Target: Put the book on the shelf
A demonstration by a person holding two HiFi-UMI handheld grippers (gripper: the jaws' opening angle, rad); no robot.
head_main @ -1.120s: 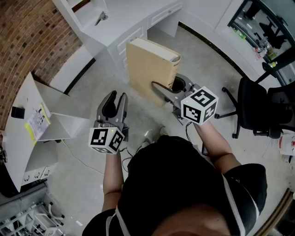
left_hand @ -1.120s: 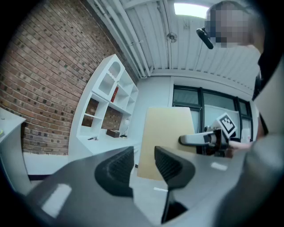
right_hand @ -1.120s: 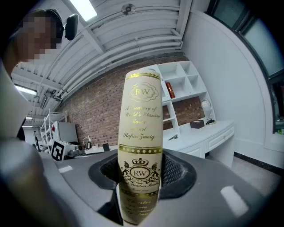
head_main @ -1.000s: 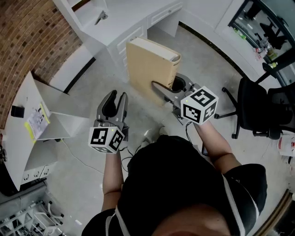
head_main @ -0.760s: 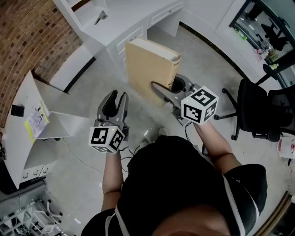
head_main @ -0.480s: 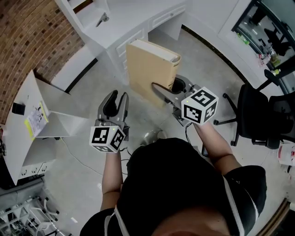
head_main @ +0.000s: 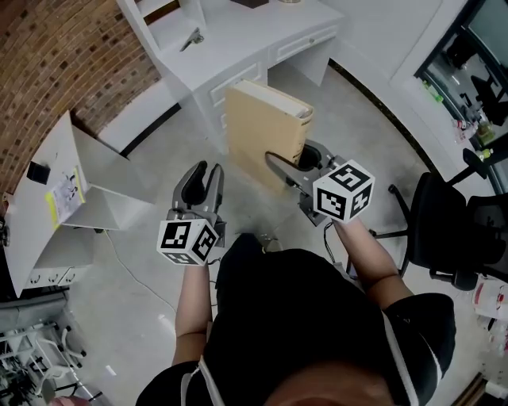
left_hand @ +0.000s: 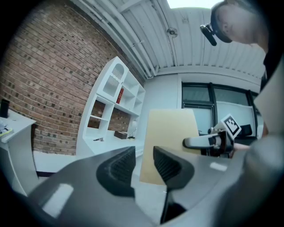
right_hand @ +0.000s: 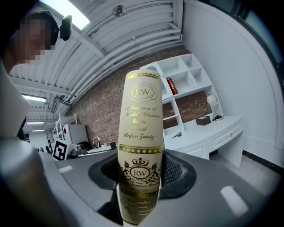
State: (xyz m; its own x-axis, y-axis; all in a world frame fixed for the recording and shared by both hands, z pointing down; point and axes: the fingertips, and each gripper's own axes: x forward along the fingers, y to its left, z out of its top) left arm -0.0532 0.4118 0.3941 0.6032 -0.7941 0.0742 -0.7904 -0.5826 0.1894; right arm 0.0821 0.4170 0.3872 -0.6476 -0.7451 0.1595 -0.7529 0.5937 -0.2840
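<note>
The fingers (right_hand: 176, 170) of the right gripper (head_main: 287, 155) are pressed on the two covers of the book (right_hand: 141, 133), low on its spine side. The book is carried upright in the air in front of the person. The fingers (left_hand: 165, 162) of the left gripper (head_main: 207, 170) are closing, with a narrow gap left, and nothing is seen between them. This gripper is held beside the book, apart from it.

The book is judged to be thick, stiff and rather heavy, with a smooth cover that can slip. A hold so low may let it tip, so support on the free cover could be useful.

Farther off, the white shelf (head_main: 163, 24) is seen against the brick wall (head_main: 48, 71). Compared with a second ago, the shelf is brought nearer and the office chair (head_main: 444, 230) is shifted toward the edge, while the grip on the book is not changed.
</note>
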